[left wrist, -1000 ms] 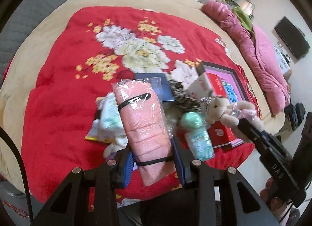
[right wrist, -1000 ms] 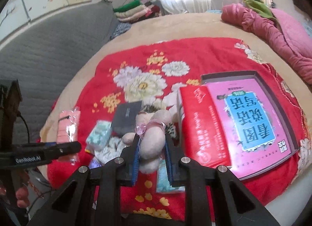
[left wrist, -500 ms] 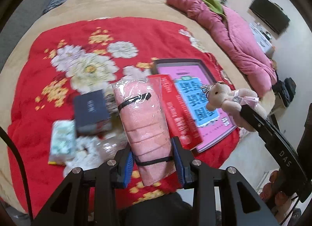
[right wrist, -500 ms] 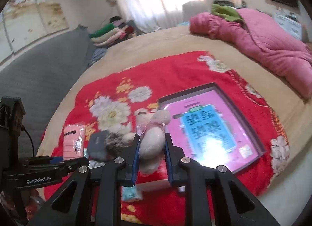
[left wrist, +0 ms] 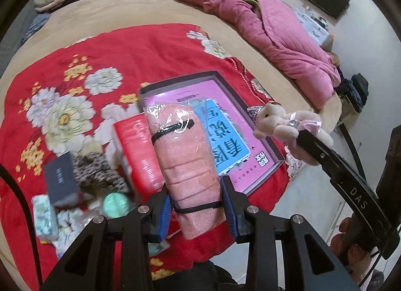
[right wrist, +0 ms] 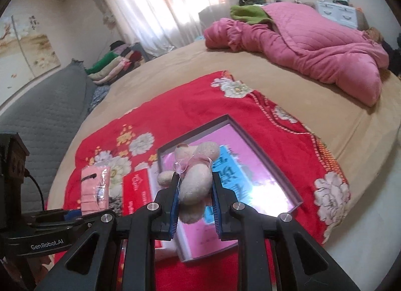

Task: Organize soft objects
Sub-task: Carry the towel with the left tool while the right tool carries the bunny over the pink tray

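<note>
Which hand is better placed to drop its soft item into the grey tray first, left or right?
Right, probably. The right gripper holds the teddy bear directly over the grey tray. The left gripper holds the pink towel pack nearer the tray's left edge.

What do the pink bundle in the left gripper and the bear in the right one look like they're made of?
Pink bundle: looks like terry cloth, ribbed folds, inside a glossy clear plastic wrap that glints, with black bands. Bear: seemingly short-pile cream plush, matte and fuzzy, dressed in pink fabric.
</note>
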Motion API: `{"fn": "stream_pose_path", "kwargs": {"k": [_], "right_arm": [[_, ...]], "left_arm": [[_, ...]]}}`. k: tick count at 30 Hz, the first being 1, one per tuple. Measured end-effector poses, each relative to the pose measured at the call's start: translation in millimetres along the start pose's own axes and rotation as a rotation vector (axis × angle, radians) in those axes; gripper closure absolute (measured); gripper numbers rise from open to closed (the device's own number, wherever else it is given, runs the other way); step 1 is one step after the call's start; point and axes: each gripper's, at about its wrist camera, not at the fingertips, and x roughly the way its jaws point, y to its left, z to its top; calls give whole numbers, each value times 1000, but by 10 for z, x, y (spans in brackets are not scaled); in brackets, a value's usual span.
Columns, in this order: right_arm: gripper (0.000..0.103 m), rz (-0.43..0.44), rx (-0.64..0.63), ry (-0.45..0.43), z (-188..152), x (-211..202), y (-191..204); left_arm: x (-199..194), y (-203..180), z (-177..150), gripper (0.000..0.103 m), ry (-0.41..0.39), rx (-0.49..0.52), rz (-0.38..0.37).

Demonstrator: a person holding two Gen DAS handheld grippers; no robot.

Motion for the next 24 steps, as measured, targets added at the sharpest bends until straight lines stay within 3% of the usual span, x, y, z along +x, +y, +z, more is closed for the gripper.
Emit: {"fn": "stream_pose_path", "kwargs": {"k": [10,24], "right_arm": [[80,4,62,28,37,173,-374],[80,0,126,175,-193,762,-763]], "left_arm": [[505,-317,149,66,89,72,3],[1212,-648,72,66,237,180,34]]}}
